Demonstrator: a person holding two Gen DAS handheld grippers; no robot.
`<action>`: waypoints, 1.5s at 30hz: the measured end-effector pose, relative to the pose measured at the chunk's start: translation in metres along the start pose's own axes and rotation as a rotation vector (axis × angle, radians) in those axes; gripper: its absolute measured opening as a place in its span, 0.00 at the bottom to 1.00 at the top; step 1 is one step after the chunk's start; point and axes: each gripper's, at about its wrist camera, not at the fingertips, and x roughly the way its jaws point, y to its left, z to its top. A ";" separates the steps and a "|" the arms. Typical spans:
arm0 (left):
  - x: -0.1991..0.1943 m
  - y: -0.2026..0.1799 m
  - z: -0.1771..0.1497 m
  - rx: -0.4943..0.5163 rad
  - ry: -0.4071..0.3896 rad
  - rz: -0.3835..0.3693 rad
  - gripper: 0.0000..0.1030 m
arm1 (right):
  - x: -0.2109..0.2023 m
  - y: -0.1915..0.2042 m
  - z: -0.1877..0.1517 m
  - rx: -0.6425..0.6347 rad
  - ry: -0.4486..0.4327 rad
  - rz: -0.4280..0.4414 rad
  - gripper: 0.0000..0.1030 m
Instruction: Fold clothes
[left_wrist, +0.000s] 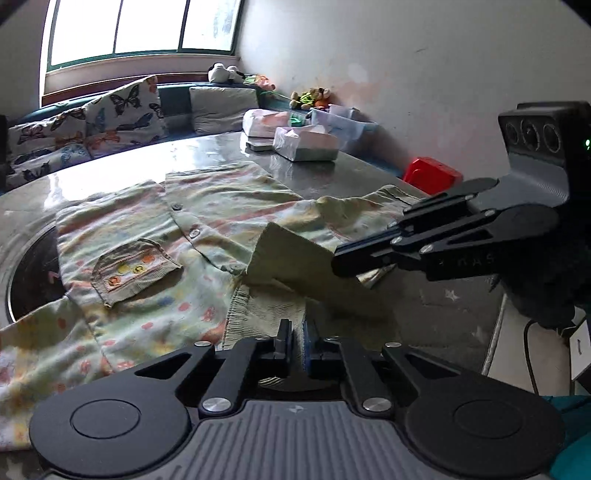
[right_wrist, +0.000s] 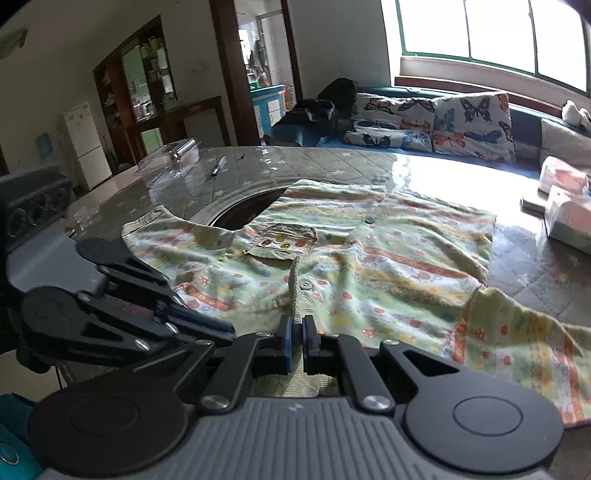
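- Daylight from a wide window falls on a big round table (left_wrist: 369, 170) with a glossy quilted cover; butterfly cushions (right_wrist: 436, 122) line the bench behind it.
- My child's shirt (right_wrist: 388, 258), pale green with striped prints, lies front up across the table, partly over a dark round inset (right_wrist: 243, 214).
- My right wrist view alone shows the doorway, a white fridge (right_wrist: 86, 144), a clear plastic box (right_wrist: 170, 162) and a pen (right_wrist: 218, 166) on the far side of the table.
- My left wrist view alone shows the red container (left_wrist: 432, 173) past the table edge, soft toys (left_wrist: 310, 98) by the wall, and wrapped tissue packs (left_wrist: 306, 142).
- My left gripper (left_wrist: 297, 343) is clamped on the ribbed collar edge, the cloth rising between its pads.
- My right gripper (right_wrist: 296, 336) pinches the collar's other side, near a button (right_wrist: 305, 284).
- Each camera sees the other gripper close beside it.
- The chest pocket (left_wrist: 136, 266) carries small coloured patches.
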 end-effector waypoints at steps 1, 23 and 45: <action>0.004 0.000 -0.002 -0.001 0.015 -0.005 0.07 | -0.001 0.001 0.001 -0.007 -0.001 0.001 0.04; -0.024 0.020 0.014 -0.052 -0.077 0.035 0.37 | 0.043 0.010 0.001 -0.098 0.100 0.039 0.10; 0.032 0.018 0.005 -0.093 0.016 -0.026 0.34 | 0.007 -0.084 -0.032 0.151 0.093 -0.216 0.25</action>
